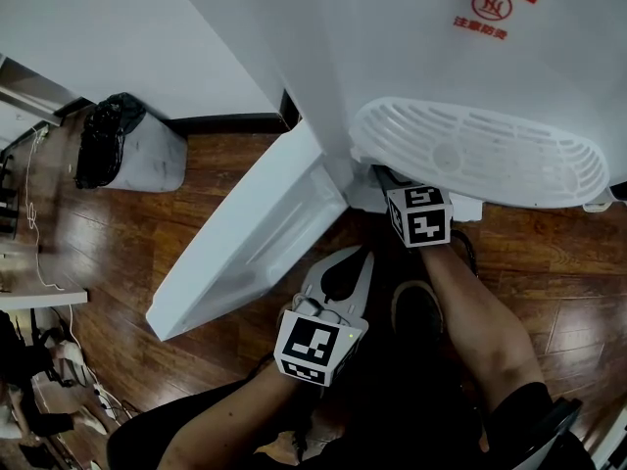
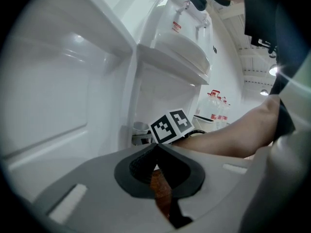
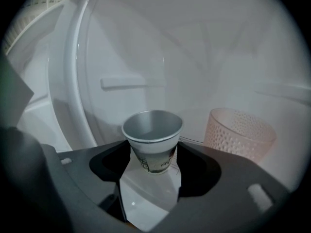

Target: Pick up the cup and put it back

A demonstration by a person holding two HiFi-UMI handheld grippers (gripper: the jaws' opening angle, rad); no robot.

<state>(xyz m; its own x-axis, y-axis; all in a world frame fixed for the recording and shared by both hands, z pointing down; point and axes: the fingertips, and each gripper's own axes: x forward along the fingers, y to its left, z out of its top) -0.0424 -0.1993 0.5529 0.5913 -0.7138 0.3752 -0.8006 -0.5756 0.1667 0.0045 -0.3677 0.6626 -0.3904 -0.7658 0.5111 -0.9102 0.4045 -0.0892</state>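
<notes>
A small paper cup [image 3: 153, 142] stands upright inside the white cabinet of a water dispenser. My right gripper [image 3: 154, 155] has its pads against both sides of the cup, shut on it. In the head view only that gripper's marker cube [image 1: 421, 215] shows, below the dispenser's drip tray [image 1: 480, 150]; its jaws and the cup are hidden there. My left gripper [image 2: 156, 149] is shut with nothing in it and hangs over the wooden floor in front of the cabinet. In the head view the left gripper [image 1: 361, 255] points toward the dispenser.
A pink dimpled plastic cup [image 3: 240, 132] stands just right of the paper cup. The cabinet door [image 1: 245, 233] hangs open to the left. A bin with a black bag [image 1: 127, 145] stands by the wall. The person's shoe [image 1: 416, 306] is on the floor.
</notes>
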